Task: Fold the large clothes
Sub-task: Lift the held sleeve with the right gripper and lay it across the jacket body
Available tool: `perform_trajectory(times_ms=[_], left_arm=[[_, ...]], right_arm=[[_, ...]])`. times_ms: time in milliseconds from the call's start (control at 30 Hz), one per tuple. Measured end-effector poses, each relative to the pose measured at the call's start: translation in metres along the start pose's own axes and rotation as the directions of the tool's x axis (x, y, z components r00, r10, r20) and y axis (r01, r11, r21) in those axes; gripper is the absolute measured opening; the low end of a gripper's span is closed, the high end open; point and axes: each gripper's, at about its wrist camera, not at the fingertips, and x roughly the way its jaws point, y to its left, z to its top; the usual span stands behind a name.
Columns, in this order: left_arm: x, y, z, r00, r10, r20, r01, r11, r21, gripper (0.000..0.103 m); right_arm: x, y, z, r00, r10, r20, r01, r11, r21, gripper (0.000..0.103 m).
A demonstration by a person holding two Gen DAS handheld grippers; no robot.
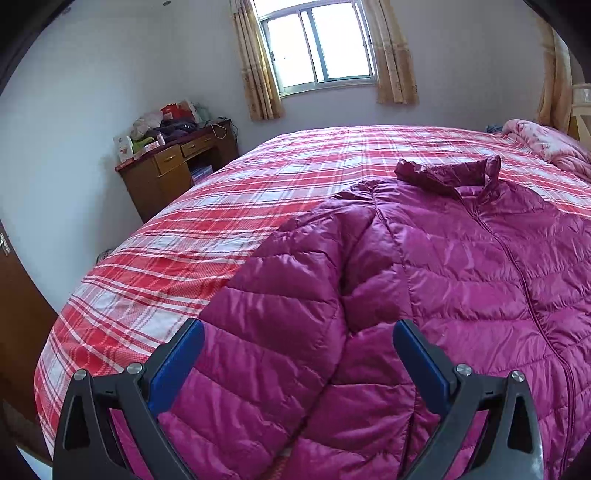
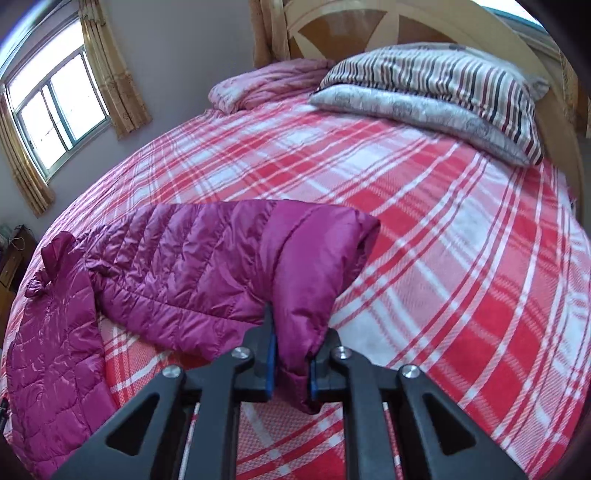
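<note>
1. Jacket [image 1: 461, 266]: a magenta quilted down jacket lies front-up on the red-and-white plaid bedspread [image 1: 229, 206], zip closed, collar toward the window [image 1: 317, 44].
2. Left gripper [image 1: 297, 356]: jaws spread wide, hovering above the jacket's near sleeve [image 1: 280, 306]. The blue pads stand either side of the sleeve with nothing pressed between them.
3. Right gripper [image 2: 291, 365]: jaws closed tightly on the cuff end of the other sleeve [image 2: 221, 258]. The fabric bunches between the blue pads, and this end of the sleeve is lifted clear of the bedspread.
4. Pillows [image 2: 443, 96]: a striped pillow on a grey patterned one lies at the headboard [image 2: 369, 22], well apart from the jacket.
5. Pink quilt [image 2: 266, 85]: crumpled beside the pillows, near the headboard.
6. Wooden desk [image 1: 173, 166]: stands against the wall beyond the bed, cluttered on top.
</note>
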Motion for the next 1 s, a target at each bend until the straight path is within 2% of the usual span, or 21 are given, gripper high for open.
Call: perform_trajectory(times_ms=[167, 367, 533, 733, 1000], left_arm=[[-0.002, 0.013, 0.006, 1.000, -0.004, -0.004, 0.004, 1.000, -0.025, 0.102], [0.000, 0.024, 0.011, 1.000, 0.003, -0.001, -0.003, 0.999, -0.035, 0.102], [0.012, 0.030, 0.016, 0.999, 0.033, -0.002, -0.033, 0.999, -0.034, 0.102], [0.028, 0.039, 0.020, 0.999, 0.036, -0.036, -0.038, 0.998, -0.047, 0.102], [0.030, 0.046, 0.021, 0.999, 0.034, -0.032, -0.035, 0.998, -0.055, 0.102]], right_arm=[[-0.033, 0.034, 0.028, 0.990, -0.014, 0.139, 0.026, 0.996, -0.088, 0.014], [-0.070, 0.100, 0.039, 0.961, 0.036, 0.276, 0.035, 0.968, -0.250, 0.014], [-0.084, 0.148, 0.030, 0.945, 0.113, 0.306, 0.006, 0.932, -0.361, 0.014], [-0.094, 0.200, 0.012, 0.929, 0.195, 0.315, -0.022, 0.877, -0.480, 0.014], [-0.098, 0.264, -0.014, 0.915, 0.270, 0.300, -0.023, 0.777, -0.629, 0.014]])
